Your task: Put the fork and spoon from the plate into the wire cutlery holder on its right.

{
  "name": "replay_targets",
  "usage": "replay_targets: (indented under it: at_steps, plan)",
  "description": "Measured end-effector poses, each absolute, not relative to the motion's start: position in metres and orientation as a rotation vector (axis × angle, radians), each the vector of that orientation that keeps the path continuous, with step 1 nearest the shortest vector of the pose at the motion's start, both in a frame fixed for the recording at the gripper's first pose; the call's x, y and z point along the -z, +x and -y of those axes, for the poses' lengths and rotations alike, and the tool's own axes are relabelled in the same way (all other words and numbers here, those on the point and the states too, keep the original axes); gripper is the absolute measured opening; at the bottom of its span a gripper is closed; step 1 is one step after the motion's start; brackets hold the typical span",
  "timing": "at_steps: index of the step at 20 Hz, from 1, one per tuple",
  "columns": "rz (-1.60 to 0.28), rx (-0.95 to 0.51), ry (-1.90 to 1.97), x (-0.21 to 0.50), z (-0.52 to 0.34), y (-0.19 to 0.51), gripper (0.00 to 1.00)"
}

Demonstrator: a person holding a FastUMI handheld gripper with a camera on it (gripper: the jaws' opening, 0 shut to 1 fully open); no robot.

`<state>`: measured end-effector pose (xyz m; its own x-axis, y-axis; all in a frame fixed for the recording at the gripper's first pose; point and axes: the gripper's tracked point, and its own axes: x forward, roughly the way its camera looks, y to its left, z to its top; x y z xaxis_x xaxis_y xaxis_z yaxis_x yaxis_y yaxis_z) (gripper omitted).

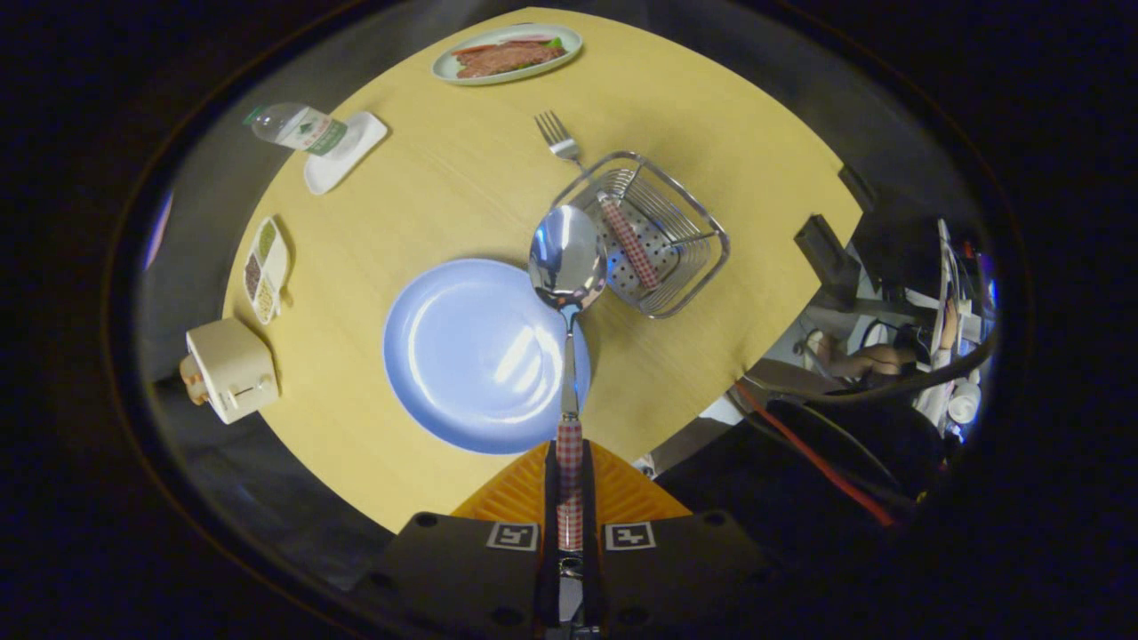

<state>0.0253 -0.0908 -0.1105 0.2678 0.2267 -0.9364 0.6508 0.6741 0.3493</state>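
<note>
Between the fingers, the gripper [569,498] is pinching the spoon [568,267] by its checked handle — bowl hanging over the plate [462,356]; the fork [613,204] is standing in the holder [702,231], wires partly hiding it.

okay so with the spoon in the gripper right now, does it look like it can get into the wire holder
Probably yes. The gripper is shut on the spoon, its bowl raised just beside the wire holder, whose open top holds only the fork.
</note>
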Motion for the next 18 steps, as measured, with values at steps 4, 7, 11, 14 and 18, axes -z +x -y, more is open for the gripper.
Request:
replay_targets:
  at_steps: [4, 7, 11, 14, 18]
  plan:
    - [-1.386, 0.346, 0.888, 0.111, 0.097, 0.025, 0.13]
    - [-1.454, 0.332, 0.923, 0.115, 0.100, 0.025, 0.14]
    - [-1.571, 0.313, 1.002, 0.113, 0.107, 0.023, 0.13]
    - [-1.617, 0.274, 1.114, 0.105, 0.110, 0.033, 0.13]
    - [-1.667, 0.232, 1.159, 0.108, 0.116, 0.047, 0.13]
